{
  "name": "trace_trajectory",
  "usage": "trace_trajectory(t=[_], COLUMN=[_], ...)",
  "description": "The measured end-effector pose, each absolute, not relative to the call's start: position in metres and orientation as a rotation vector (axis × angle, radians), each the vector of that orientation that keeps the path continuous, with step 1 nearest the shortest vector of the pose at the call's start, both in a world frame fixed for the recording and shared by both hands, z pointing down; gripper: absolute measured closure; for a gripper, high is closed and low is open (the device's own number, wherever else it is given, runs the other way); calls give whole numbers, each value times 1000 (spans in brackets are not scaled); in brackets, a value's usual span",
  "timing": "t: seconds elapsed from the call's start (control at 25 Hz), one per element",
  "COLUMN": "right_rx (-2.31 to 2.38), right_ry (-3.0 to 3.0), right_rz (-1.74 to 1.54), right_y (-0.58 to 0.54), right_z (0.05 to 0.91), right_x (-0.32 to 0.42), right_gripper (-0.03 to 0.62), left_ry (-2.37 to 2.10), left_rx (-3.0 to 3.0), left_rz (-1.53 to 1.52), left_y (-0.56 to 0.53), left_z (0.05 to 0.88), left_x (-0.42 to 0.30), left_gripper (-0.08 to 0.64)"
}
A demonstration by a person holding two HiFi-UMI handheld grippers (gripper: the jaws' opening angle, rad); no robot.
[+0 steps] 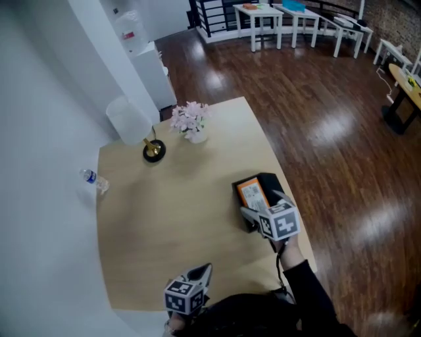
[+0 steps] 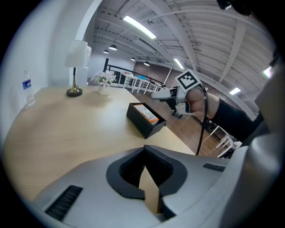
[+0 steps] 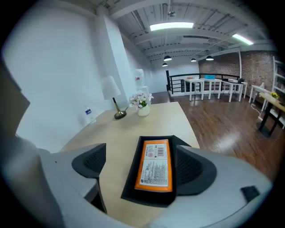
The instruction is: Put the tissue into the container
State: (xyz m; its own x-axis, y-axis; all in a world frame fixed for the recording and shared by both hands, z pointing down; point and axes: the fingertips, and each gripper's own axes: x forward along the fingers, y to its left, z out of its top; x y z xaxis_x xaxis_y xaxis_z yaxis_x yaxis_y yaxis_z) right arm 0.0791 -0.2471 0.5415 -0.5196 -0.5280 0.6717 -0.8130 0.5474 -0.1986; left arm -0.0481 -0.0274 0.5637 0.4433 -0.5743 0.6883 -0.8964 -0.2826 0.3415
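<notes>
The tissue pack [image 1: 251, 194] with its orange label lies flat inside the black container [image 1: 268, 180] near the table's right edge. My right gripper [image 1: 262, 205] hovers just over the container's near end, open. In the right gripper view the pack [image 3: 156, 165] sits in the container [image 3: 132, 174] between the spread jaws of the right gripper [image 3: 142, 164], and neither pad touches it. My left gripper [image 1: 204, 271] is low at the table's front edge, shut and empty. In the left gripper view the left gripper [image 2: 149, 196] has its tips together, with the container [image 2: 141, 125] and right gripper [image 2: 162, 94] ahead.
At the table's far side stand a lamp with a brass base [image 1: 153, 150] and a vase of pink flowers [image 1: 191, 122]. A water bottle [image 1: 95, 180] stands at the left edge. Dark wooden floor [image 1: 329, 131] lies beyond the right edge, with white tables [image 1: 296, 20] further off.
</notes>
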Motion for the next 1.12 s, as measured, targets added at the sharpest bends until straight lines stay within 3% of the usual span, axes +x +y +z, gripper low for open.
trace_trajectory(t=[0.28,0.52,0.64,0.68,0.76,1.12], right_rx=[1011,964,889,864,814,699], right_ry=[-2321,-2278,-2281,-2291,-2310,-2369], right_rz=[764,871,866,858,844,762], right_y=[-155,-83,-54,-45,-30,-3], right_z=[514,542,556,558,562,557], right_x=[81,79,66,60,48,17], right_gripper=[113,322,524,562,591,591], left_ry=[-1210,-1192,-1186,-1184,-1178,-1188], left_rx=[2042,2084,2096,2099,2100,2098], left_rz=[562,565,561,562,566,567], left_y=[-22,-10,-1,2,9,32], left_z=[557,553,551,551,552,553], left_x=[-50,-56,-60,-62,-64,-78], left_gripper=[560,560,560,560,560,560])
